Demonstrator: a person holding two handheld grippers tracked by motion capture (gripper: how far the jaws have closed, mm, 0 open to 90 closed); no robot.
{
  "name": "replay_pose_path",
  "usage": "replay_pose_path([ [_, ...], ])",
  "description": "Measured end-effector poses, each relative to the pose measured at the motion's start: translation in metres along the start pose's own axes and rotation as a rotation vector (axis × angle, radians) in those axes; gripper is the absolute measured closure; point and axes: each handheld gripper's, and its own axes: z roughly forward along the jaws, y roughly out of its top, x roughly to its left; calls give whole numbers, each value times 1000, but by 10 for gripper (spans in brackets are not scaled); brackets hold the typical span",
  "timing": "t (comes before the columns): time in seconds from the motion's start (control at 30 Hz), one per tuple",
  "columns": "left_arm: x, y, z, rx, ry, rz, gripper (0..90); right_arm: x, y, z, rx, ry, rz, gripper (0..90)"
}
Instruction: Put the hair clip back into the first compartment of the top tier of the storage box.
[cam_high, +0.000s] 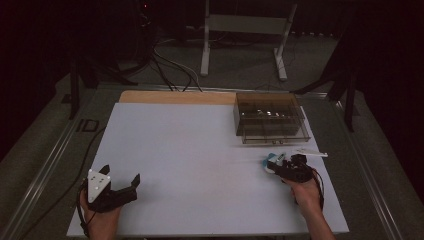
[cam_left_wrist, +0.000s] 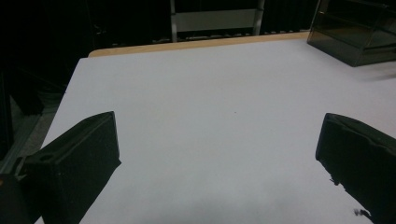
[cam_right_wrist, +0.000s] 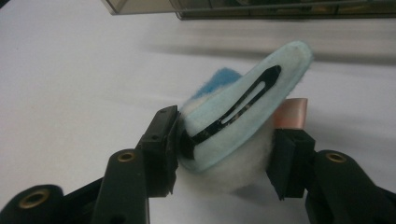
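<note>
Fingers (cam_right_wrist: 156, 140) of my right gripper (cam_right_wrist: 224, 149) pinch a pale-blue felt hair clip (cam_right_wrist: 243, 112) low over the white table (cam_high: 190, 165); left gripper (cam_left_wrist: 219, 154) gapes empty. Soft felt could squirm loose.

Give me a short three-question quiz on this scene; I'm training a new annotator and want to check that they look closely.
1. True or false: the right gripper is shut on a fluffy light-blue hair clip.
2. Where does the smoky clear organizer box sit? A) near left corner of the white table B) far right part C) dead centre
3. Fill in: the left gripper has its jaws ____ with nothing between them.

Key:
1. True. The pads press on both sides of the clip.
2. B
3. Open. Bare table surface shows between them in the left gripper view.
</note>
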Motion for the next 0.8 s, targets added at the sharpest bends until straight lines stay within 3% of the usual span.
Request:
replay_pose_path([
  [0.8,0,0,0,0,1,1,11,11,9,-12,-55,24,0,499],
])
